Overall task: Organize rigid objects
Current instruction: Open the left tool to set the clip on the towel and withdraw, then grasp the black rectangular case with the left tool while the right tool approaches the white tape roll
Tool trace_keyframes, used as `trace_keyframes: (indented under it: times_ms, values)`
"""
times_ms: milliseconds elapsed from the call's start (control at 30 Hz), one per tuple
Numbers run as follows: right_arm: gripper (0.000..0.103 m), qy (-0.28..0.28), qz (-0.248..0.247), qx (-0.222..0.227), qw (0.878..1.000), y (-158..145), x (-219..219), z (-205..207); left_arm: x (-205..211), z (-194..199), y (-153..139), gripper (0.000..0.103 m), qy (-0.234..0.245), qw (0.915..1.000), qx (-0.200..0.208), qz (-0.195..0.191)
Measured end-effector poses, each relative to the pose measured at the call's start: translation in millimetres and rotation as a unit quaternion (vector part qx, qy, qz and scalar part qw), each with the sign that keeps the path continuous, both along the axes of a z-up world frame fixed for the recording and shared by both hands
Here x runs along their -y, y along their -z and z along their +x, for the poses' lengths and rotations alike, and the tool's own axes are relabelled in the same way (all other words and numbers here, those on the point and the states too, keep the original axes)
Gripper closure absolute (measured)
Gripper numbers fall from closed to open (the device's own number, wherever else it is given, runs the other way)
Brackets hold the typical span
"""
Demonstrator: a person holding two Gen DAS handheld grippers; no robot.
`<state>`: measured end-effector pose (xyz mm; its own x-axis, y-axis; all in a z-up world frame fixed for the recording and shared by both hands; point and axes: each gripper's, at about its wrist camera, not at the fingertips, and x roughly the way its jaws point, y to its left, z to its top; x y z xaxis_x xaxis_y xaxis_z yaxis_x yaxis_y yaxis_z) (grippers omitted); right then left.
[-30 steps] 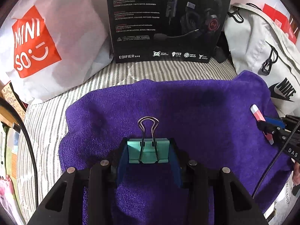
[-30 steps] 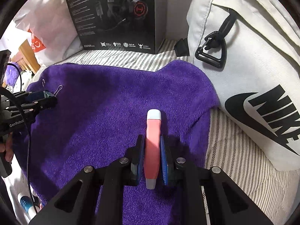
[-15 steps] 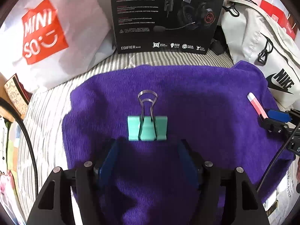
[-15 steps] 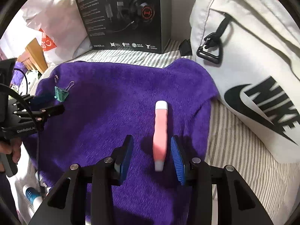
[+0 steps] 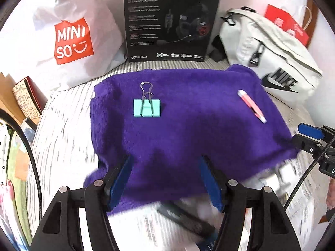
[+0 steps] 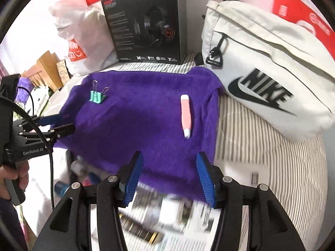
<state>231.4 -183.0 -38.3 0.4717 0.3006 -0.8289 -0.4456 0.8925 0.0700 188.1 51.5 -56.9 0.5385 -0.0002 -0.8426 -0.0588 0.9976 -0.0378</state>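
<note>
Striped bedding [image 6: 261, 146] forms the surface, with a purple towel [image 5: 188, 125] spread over it, and clutter is banked at the far side: a white shopping bag [image 5: 69, 35] at 11 o'clock, a black headset box [image 5: 169, 21] at 12 o'clock, a pale sling bag [image 6: 261, 67] at 2 o'clock.

Seen in its own wrist view, the left hand-held gripper [image 5: 165, 179] is held at 6 o'clock over the near edge of the towel, its blue pads [image 5: 119, 179] spread wide with nothing between them. The right hand-held gripper [image 6: 169, 177] is likewise spread wide and empty, above the near hem and some printed paper [image 6: 167, 209].

Outward from the left hand-held gripper, at about 12 o'clock, a teal binder clip [image 5: 147, 108] is found lying flat on the towel, wire handles pointing away. It is judged light and rigid; the steel body should be pinched across its flat sides, since the wire loops are thin and liable to swivel or slip.

Outward from the right hand-held gripper, at about 12 o'clock, a pink tube-like item [image 6: 186, 115] with pale ends is seen lying lengthwise, well apart from the clip. It is judged light, stiff and smooth, so a roll on the plush pile is possible; a grip across the middle of the barrel is advised, square to its length. Its exact nature cannot be told
</note>
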Motion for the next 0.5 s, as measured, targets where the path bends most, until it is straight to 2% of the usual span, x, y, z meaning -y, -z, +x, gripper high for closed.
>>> trace_keyframes:
  times_ms: [133,267,433,500]
  values:
    - [0.047,0.010,0.002,0.005,1.000,-3,13,-33,5,-25,0,0.038,0.004,1.0000,0.002,-0.001]
    - [0.047,0.015,0.005,0.002,1.000,-1,22,-60,3,-44,13,0.038,-0.011,0.9998,-0.016,-0.004]
    - [0.047,0.013,0.005,-0.005,1.000,6,28,-84,-2,-49,28,0.038,-0.021,0.9989,-0.031,-0.029]
    - [0.047,0.013,0.002,-0.006,1.000,9,29,-89,1,-47,34,0.038,-0.020,0.9987,-0.039,-0.027]
